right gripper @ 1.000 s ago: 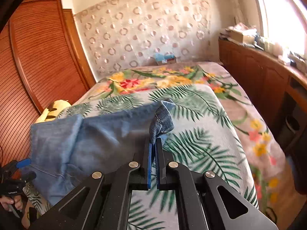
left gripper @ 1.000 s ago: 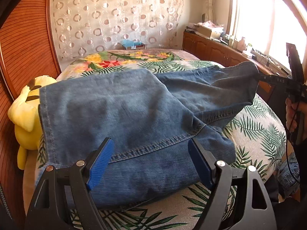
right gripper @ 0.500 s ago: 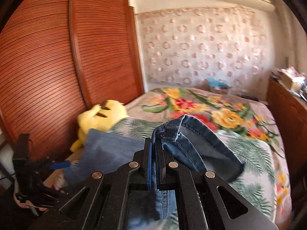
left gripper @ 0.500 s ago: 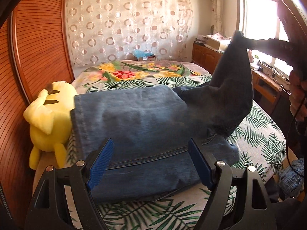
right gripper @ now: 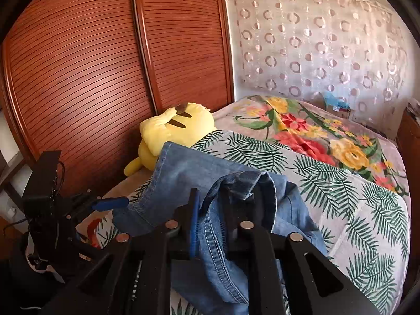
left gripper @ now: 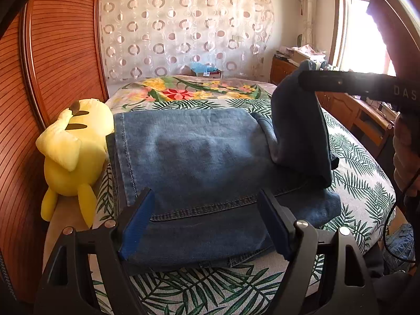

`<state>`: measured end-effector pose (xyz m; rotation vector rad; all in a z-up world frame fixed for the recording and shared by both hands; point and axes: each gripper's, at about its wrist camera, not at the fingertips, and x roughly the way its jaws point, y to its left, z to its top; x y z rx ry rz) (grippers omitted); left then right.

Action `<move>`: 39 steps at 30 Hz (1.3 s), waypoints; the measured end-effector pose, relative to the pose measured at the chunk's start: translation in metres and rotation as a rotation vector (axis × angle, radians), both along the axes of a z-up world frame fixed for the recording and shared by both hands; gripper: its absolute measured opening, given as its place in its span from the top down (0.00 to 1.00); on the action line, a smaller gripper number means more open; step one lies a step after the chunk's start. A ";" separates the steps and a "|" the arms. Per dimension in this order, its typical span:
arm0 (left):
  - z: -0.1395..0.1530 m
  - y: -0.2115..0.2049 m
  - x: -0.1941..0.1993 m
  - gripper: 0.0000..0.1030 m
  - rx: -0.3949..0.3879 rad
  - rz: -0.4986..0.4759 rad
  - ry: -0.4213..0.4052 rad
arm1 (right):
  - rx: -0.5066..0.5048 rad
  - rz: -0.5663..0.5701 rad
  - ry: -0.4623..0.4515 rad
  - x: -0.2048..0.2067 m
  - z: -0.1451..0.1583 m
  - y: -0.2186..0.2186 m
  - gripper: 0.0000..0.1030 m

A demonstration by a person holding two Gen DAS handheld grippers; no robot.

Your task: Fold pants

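Blue jeans (left gripper: 199, 157) lie folded on the bed, with one end (left gripper: 299, 126) lifted up at the right. My left gripper (left gripper: 206, 212) hovers open over the jeans' near edge, with nothing pinched between its blue pads. In the right wrist view my right gripper (right gripper: 227, 210) has its jaws opening; the jeans' hem (right gripper: 210, 239) hangs loose between the fingers, and the pads stand apart from it. That right gripper (left gripper: 341, 84) also shows as a black bar at the top of the lifted end. The left gripper (right gripper: 110, 204) shows at the left of the right wrist view.
A yellow plush toy (left gripper: 71, 152) sits against the slatted wooden wardrobe door (right gripper: 78, 78), left of the jeans. The leaf-print blanket (left gripper: 354, 183) covers the bed. A wooden sideboard (left gripper: 341, 105) runs under the window at the right. A person's hand (left gripper: 404, 152) holds the right gripper.
The right gripper has lifted the jeans' end and swung it left, over the folded part. Its jaws, shut on the hem before, have parted. The left gripper drifted a little.
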<state>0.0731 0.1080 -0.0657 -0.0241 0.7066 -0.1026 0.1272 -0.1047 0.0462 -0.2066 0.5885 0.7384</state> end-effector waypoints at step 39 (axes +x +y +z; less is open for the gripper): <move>0.019 -0.027 0.046 0.48 0.021 -0.125 -0.043 | -0.067 -0.224 0.159 -0.012 -0.051 -0.031 0.50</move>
